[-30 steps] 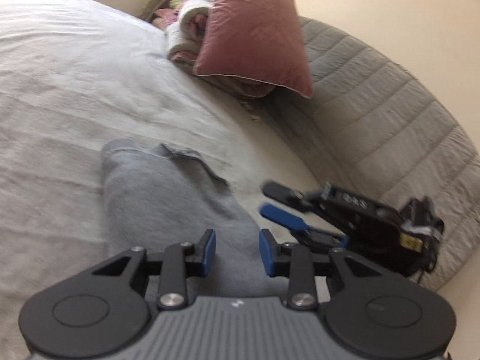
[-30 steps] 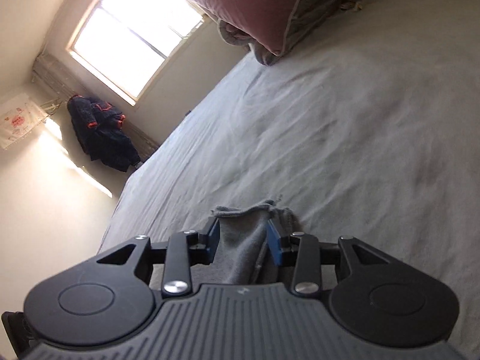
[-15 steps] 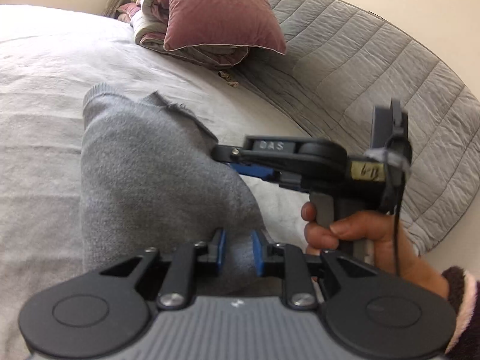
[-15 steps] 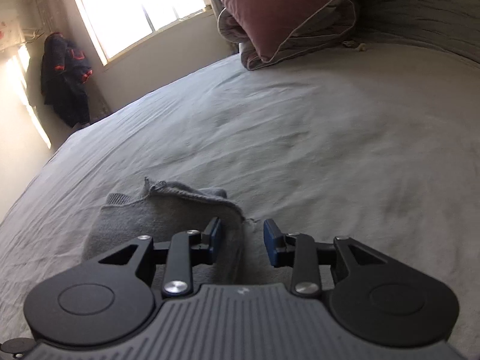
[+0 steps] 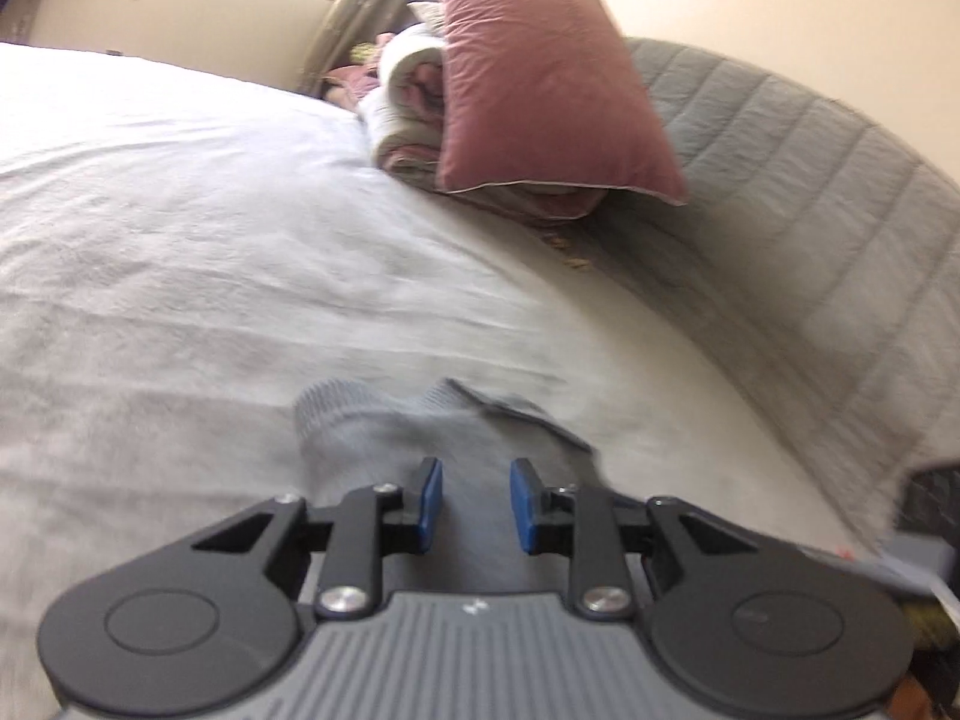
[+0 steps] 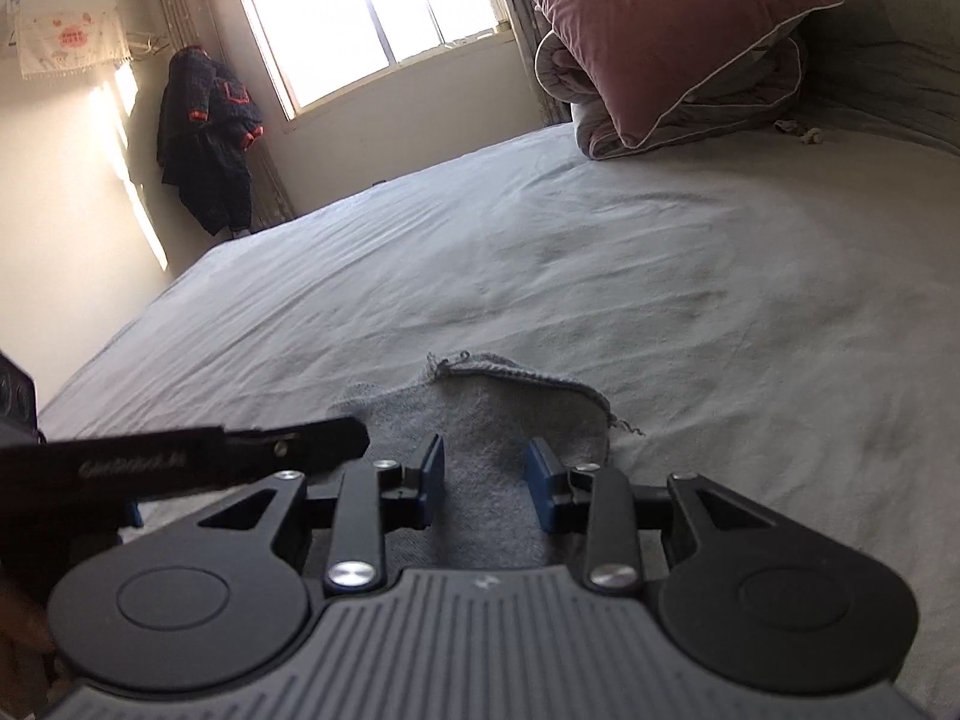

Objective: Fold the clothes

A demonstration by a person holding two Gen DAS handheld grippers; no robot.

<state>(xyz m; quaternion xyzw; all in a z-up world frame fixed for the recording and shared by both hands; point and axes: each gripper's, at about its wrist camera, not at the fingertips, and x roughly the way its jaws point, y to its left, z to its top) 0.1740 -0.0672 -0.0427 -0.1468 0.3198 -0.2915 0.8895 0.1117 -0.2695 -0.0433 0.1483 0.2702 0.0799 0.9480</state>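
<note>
A folded grey knit garment [image 5: 420, 438] lies on the pale bed sheet [image 5: 180, 252], its ribbed end pointing away. My left gripper [image 5: 471, 504] is open just above the garment's near part, blue pads apart, nothing held. In the right wrist view the same garment [image 6: 486, 420] lies under my right gripper [image 6: 485, 492], which is open and empty over it. The left gripper's finger [image 6: 252, 444] crosses in from the left, close beside the right one.
A dusty pink pillow [image 5: 540, 84] leans on a rolled quilt [image 5: 402, 102] at the bed's far end. A grey quilted headboard [image 5: 810, 228] curves along the right. A window [image 6: 372, 12] and a hanging dark jacket [image 6: 207, 138] stand beyond the bed.
The left gripper has opened wider and pulled back, so the garment looks smaller and lies flat. The right gripper has opened a little wider and shifted beside the left.
</note>
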